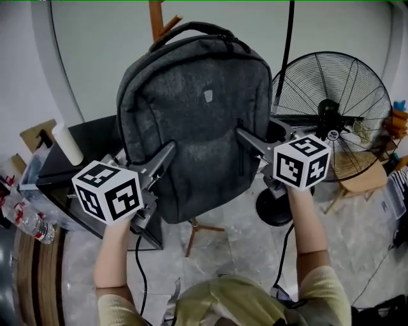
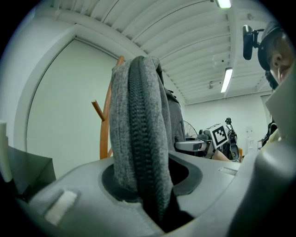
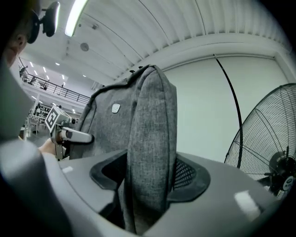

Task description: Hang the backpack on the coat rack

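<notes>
Left gripper (image 1: 167,153) pinches the grey backpack (image 1: 197,108) by its zippered side; right gripper (image 1: 245,135) pinches the opposite side, wooden coat rack (image 1: 157,19) standing beyond both.

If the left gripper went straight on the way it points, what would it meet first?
The backpack, which is clamped in the left gripper's tongs. Past it, probably the wooden coat rack, though depth is unclear.
</notes>
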